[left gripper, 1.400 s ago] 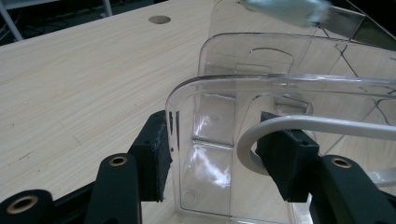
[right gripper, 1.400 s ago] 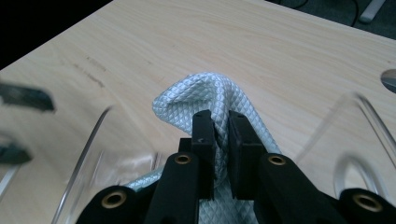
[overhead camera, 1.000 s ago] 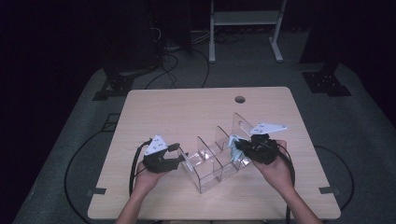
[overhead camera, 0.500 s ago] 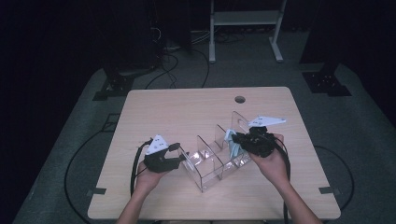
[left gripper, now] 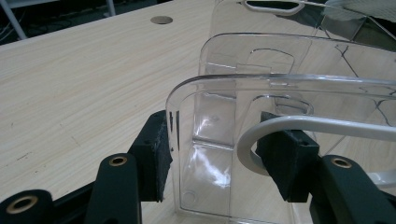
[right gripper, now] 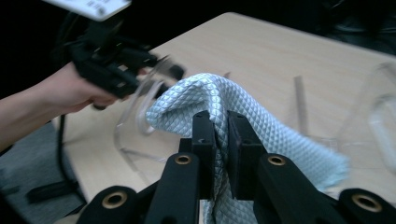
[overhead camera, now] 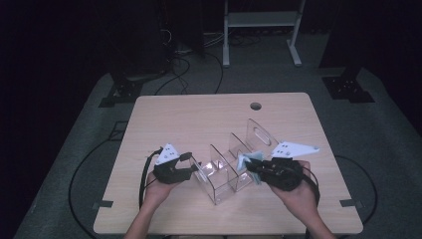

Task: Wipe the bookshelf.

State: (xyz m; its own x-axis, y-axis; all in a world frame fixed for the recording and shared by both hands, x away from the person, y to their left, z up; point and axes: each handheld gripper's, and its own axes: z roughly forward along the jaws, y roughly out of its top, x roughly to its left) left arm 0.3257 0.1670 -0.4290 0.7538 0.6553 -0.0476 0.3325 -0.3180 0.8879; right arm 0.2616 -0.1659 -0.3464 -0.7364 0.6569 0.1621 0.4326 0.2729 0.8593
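Lifting a little, the right gripper (overhead camera: 255, 172) now sits higher and farther toward the right of the high view than a moment ago, clenched on a pale blue cloth (right gripper: 243, 112). That looks like the cloth coming out of the clear plastic holder (overhead camera: 226, 169) at lower middle. The left gripper (left gripper: 224, 154) grasps the holder's near wall and keeps it steady. The right gripper view shows the cloth's bumpy diamond pattern; from above it is just a blue scrap.
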